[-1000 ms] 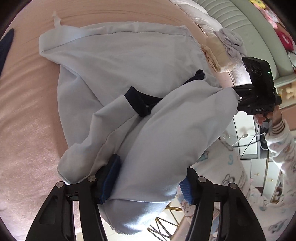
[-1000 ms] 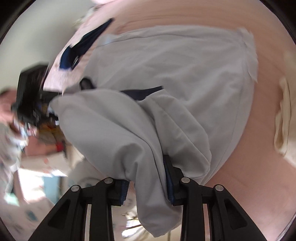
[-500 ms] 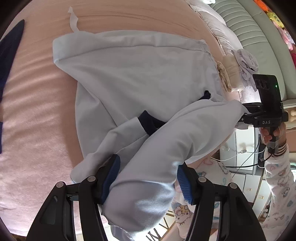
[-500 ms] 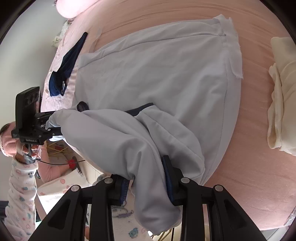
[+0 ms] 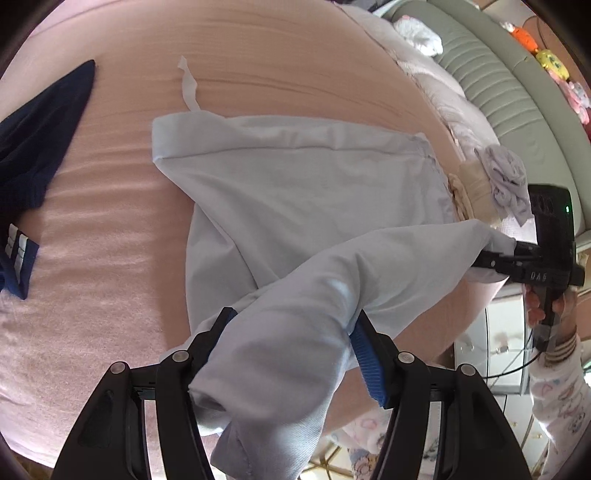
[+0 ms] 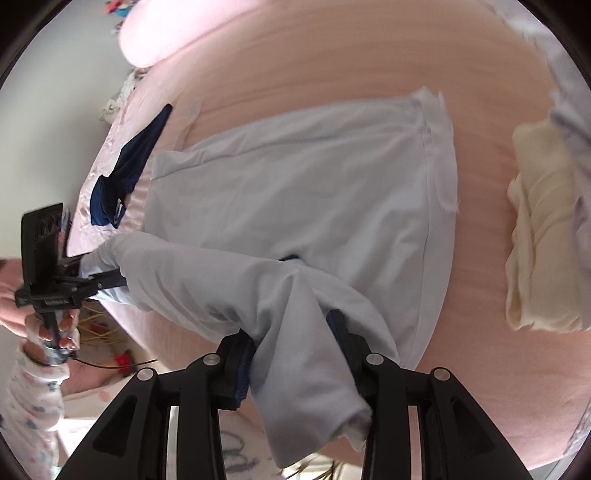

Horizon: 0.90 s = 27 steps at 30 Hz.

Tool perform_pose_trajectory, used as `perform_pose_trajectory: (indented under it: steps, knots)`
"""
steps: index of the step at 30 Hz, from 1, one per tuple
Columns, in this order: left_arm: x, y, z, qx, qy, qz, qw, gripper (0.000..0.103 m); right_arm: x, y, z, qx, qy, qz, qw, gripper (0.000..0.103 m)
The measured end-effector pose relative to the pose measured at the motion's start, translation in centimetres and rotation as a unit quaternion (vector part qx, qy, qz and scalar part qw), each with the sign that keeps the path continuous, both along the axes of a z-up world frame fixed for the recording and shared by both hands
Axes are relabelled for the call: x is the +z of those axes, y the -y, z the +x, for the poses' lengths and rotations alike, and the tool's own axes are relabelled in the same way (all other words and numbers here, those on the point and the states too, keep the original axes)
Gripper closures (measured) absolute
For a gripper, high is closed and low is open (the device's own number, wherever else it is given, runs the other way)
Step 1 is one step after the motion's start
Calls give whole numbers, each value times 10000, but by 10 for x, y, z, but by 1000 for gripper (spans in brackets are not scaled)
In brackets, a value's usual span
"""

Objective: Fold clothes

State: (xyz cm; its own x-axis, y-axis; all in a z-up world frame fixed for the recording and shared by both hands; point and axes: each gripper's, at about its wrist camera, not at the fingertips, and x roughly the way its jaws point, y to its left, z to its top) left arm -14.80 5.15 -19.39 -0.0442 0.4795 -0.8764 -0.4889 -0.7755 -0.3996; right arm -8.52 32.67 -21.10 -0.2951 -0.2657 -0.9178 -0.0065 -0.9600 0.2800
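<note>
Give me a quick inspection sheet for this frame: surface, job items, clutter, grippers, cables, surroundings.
Surface: pink bedspread, softly rippled.
Job's things: pale blue garment, far part lying flat on the bed, near edge lifted between both grippers.
Clutter: navy garment lying beside it on the left; cream folded cloth lying on the right; crumpled lilac cloth resting on the cream one.
Grippers: left gripper shut on the blue fabric; right gripper likewise, each holding one end of the lifted edge.
Cables: thin black cable trailing from the right gripper's handle.
Surroundings: green padded headboard, pink pillow, white wall.
</note>
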Motion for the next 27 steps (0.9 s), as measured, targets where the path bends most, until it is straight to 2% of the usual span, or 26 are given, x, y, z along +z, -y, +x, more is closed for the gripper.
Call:
perform_pose_trajectory:
  steps: [2, 3, 5, 7, 10, 12, 14, 17, 20, 24, 27]
  knots:
    - [3, 4, 2, 199, -302, 53, 9993, 39, 5, 2, 3, 15, -261, 258, 9993, 53]
    - [4, 6, 3, 293, -427, 74, 9986, 38, 8, 8, 7, 60, -504, 579, 9970, 48]
    - [6, 8, 3, 504, -573, 189, 9969, 34, 14, 17, 15, 142, -969, 1194, 9880, 48]
    - [4, 14, 2, 709, -575, 324, 9953, 34, 12, 14, 15, -33, -923, 1079, 9899, 48]
    - [0, 27, 0, 1104, -497, 560, 9911, 33, 5, -7, 15, -505, -854, 389, 9943, 48]
    - [-1, 28, 5, 1444, -459, 829, 9850, 33, 1, -21, 17, -730, -817, -112, 9939, 48]
    - [3, 34, 13, 1735, -486, 1254, 9756, 33, -2, -28, 20, -816, -799, -303, 9930, 48]
    - [8, 54, 23, 2142, -526, 1660, 9612, 33, 1, -24, 29, -727, -940, -119, 9928, 47]
    - [5, 72, 27, 2412, -376, 1755, 9537, 33, 3, -19, 37, -707, -1060, 93, 9918, 47]
    - [-1, 80, 37, 2455, -295, 1786, 9523, 33, -2, -14, 38, -869, -1120, 146, 9898, 46]
    - [-4, 76, 43, 2302, -372, 1770, 9562, 32, -6, -20, 37, -1122, -1088, -86, 9877, 44]
